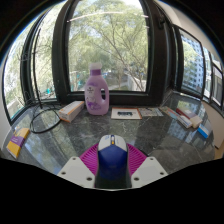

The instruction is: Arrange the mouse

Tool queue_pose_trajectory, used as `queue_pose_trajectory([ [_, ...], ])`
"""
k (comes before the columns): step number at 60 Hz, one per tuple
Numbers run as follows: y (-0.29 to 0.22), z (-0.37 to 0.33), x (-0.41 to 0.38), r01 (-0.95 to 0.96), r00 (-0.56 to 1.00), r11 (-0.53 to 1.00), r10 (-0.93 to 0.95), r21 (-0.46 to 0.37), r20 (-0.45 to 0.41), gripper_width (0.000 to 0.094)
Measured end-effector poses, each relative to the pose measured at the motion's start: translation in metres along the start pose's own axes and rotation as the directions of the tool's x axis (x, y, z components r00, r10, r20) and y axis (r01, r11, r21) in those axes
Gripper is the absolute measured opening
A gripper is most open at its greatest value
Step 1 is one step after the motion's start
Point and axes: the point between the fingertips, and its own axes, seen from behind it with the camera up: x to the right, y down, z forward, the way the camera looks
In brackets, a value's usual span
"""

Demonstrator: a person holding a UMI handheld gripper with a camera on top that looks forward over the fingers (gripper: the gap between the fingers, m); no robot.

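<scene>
A white and blue computer mouse [111, 157] sits between my gripper's [111, 160] two fingers, its white nose pointing ahead over the dark marble table [150, 135]. Both magenta pads [91, 156] press against its sides, so the fingers are shut on it. The mouse's rear end is hidden at the base of the fingers. I cannot tell whether it rests on the table or is held just above it.
Beyond the fingers stand a purple bottle [96, 91] and a small cardboard box [70, 110] by the window. A black cable loop [44, 120] lies far left, a small card [125, 114] mid-table, books and boxes [185, 116] at right, coloured items [17, 142] at left.
</scene>
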Motion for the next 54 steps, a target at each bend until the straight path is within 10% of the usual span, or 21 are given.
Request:
queue_pose_trajectory([
  [16,0.076,0.023,0.013,0.035,0.999,0.99,-0.031,-0.139,0.03,0.0529],
  [23,0.064,0.006,0.014,0.033,0.999,0.992,-0.031,-0.118,0.018,0.0872],
  [54,-0.003,-0.202,-0.009,0.038,0.996,0.996,-0.032,0.078,-0.081,0.0852],
])
